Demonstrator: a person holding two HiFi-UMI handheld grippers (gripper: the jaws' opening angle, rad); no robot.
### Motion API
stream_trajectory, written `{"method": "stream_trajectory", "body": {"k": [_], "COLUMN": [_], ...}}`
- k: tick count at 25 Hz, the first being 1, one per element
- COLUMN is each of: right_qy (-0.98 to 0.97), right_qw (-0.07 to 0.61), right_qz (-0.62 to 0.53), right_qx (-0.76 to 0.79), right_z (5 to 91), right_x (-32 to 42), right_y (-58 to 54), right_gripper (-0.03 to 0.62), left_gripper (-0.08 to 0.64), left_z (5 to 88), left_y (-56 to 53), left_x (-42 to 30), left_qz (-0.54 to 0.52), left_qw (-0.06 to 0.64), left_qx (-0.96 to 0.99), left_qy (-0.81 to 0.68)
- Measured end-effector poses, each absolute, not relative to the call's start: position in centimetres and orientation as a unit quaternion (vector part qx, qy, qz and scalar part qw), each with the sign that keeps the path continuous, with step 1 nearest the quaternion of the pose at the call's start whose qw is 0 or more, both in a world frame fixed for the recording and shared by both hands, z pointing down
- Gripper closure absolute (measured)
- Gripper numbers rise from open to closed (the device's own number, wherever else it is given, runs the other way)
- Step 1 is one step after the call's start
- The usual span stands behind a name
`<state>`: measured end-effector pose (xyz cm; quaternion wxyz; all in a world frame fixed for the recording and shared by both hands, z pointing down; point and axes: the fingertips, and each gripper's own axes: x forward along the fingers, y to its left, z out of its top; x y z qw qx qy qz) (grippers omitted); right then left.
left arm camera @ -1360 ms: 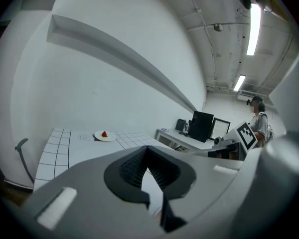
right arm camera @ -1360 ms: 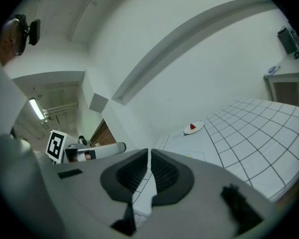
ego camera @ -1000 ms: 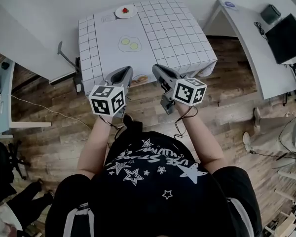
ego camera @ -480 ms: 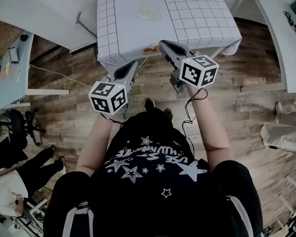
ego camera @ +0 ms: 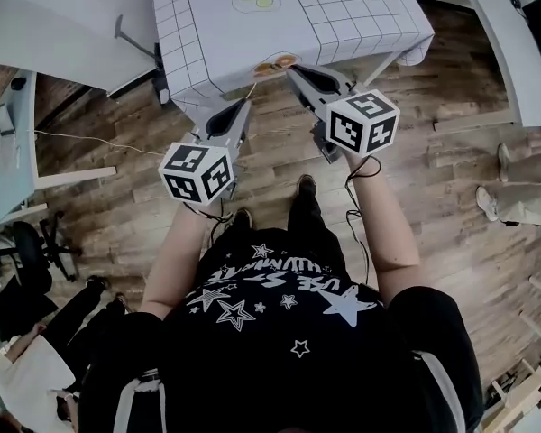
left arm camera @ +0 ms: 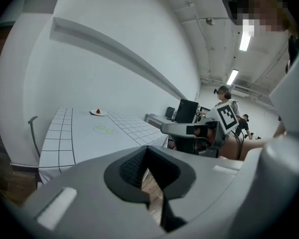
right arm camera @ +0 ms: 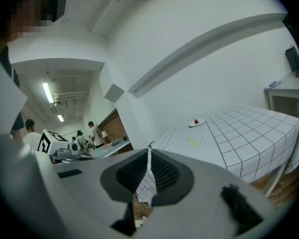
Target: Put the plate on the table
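A small white plate (left arm camera: pixel 97 112) with a red bit on it stands at the far end of the table (ego camera: pixel 207 43), which wears a white checked cloth; the same plate (right arm camera: pixel 197 123) shows in the right gripper view. It lies outside the head view. A flat fried-egg shape (ego camera: pixel 256 0) sits mid-table. An orange-brown thing (ego camera: pixel 277 63) shows at the table's near edge. My left gripper (ego camera: pixel 239 106) hangs over the floor just short of that edge, shut and empty. My right gripper (ego camera: pixel 293 70) points at the near edge, also shut on nothing.
White desks stand at the left (ego camera: pixel 45 16) and right (ego camera: pixel 505 34). A black office chair (ego camera: pixel 27 251) and a seated person (ego camera: pixel 36 359) are at the lower left. Another person's legs (ego camera: pixel 523 197) reach in from the right. The floor (ego camera: pixel 433 152) is wood planks.
The table has slid towards the top of the head view and the plate has left it. Both grippers stay shut in front of the body, now nearer the table's near edge.
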<state>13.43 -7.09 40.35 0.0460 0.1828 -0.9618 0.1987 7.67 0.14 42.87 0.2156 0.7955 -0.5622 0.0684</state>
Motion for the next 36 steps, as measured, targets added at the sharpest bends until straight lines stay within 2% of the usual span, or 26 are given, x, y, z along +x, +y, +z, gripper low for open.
{"method": "stream_trajectory", "body": {"k": [11,23,30,36], "right_qy": [-0.956,-0.933,-0.927,-0.924], "right_qw": [0.053,0.066,0.094,0.093], "right_qz": [0.173,0.156,0.162,0.165], "right_qx": [0.233,0.316,0.325,0.331], "right_z": [38.0,37.5,37.4,32.7], "right_x": [6.9,5.1,2.3,-0.2], "right_y": [3.5,10.5,10.5,14.8], "right_gripper": [0.568,0.571,0.571,0.572], "left_gripper": [0.554,0.554,0.554,0.554], "left_z": [41.7,39.7,39.3,34.3], "left_y": [8.3,14.5,15.1,19.6], "left_x": [-2.5,-4.9,-7.4,-9.5], "left_qz": [0.028,0.034,0.031,0.012], "left_qw": [0.211,0.180,0.199,0.204], "left_qx": [0.805,0.842,0.843,0.849], "left_qy": [-0.554,-0.507,-0.499,-0.487]}}
